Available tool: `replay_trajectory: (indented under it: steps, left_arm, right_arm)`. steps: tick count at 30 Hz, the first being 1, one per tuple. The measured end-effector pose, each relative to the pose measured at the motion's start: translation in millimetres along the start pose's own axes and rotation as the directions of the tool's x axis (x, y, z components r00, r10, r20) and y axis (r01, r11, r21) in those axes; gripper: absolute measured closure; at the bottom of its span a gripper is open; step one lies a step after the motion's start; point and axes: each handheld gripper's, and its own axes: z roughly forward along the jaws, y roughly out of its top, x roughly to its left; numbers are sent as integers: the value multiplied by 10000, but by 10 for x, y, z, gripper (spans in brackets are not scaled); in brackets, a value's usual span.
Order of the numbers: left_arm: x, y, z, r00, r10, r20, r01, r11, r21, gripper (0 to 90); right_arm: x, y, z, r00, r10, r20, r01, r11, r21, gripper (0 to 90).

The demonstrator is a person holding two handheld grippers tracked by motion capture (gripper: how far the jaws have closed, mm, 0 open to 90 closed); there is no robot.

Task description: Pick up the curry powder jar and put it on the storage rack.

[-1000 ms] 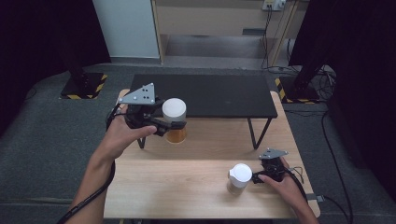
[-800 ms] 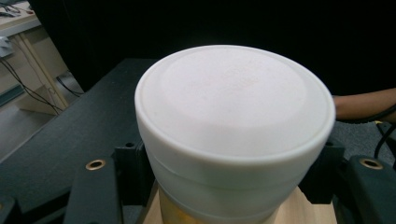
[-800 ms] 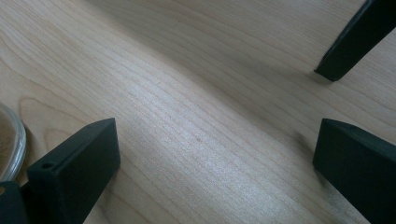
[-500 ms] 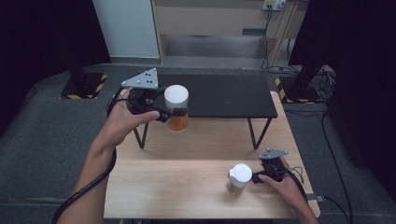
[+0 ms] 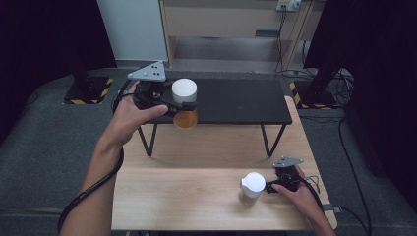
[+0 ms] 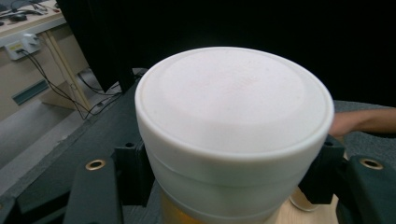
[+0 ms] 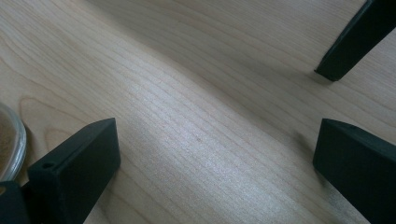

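Left gripper (image 5: 183,105) clamps the white-lidded glass jar of amber contents (image 5: 185,104), now carried higher and farther back than a second ago, level with the black raised shelf (image 5: 236,101): placement looks imminent. Right gripper (image 7: 210,154) rests with jaws apart, empty, beside the second white-lidded jar (image 5: 252,187).

Amber jar (image 6: 233,140) bottom cut off below the left gripper view's edge

Black hand-held gripper (image 5: 180,104) with grey three-cornered plate, brass-ringed screw holes, trailing black cable; bare forearms.
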Motion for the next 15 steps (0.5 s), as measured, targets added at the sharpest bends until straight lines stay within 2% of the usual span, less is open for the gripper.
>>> replay_trajectory:
  steps: [15]
  left_arm:
    - [236,11,62,9992,-193,-354,195,9998,36,329]
  right_arm:
    - [0,0,0,10000,13,-5,-13,10000,1,15]
